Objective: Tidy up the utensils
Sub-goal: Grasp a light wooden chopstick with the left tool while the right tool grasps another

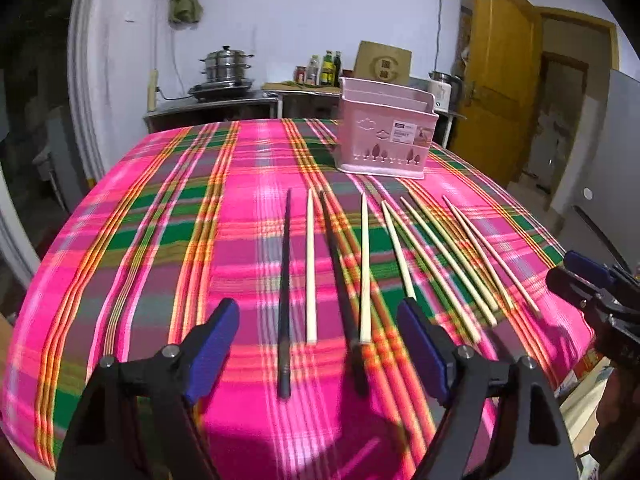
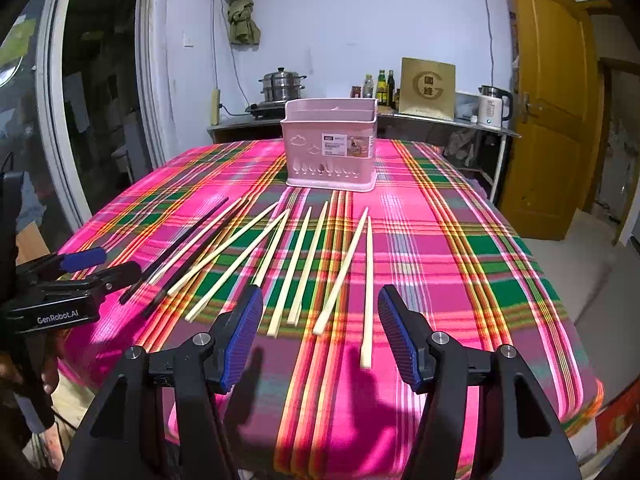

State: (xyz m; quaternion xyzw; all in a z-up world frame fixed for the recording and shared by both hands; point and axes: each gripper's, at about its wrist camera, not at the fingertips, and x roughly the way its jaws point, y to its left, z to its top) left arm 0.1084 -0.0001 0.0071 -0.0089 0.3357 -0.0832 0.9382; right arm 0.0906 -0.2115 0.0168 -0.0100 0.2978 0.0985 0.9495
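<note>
Tools first: the left tool (image 1: 318, 344) hangs low over the near edge of the desk (image 1: 160, 240) with its blue-padded fingers (image 1: 218, 344) spread wide and nothing between them. Below its gap lie two dark chopsticks (image 1: 285, 300), one of them crossed near its end by a pale stick, with another pale stick between the two dark ones. The right tool (image 2: 320, 334) is likewise wide open and empty, poised above the near edge further toward the desk's right side; in the left wrist view it shows only partly at the frame's right edge, above the desk's near right corner. Under and just ahead of its fingers (image 2: 242, 344) lies a single pale chopstick (image 2: 367, 292), pointing toward the far edge.

Between and ahead of both tools the pale chopsticks (image 2: 280, 264) lie loose, fanned across the plaid cloth, several overlapping at their tips. Beyond them, toward the far edge of the desk, stands a pink utensil holder (image 2: 331, 148), upright, with a label on its front wall and nothing visibly standing in it.

Behind the desk, a counter along the wall carries a steel steamer pot (image 2: 282, 86), bottles (image 2: 384, 86) and a white kettle (image 2: 494, 108). A yellow door (image 2: 548, 100) stands open at the right.
</note>
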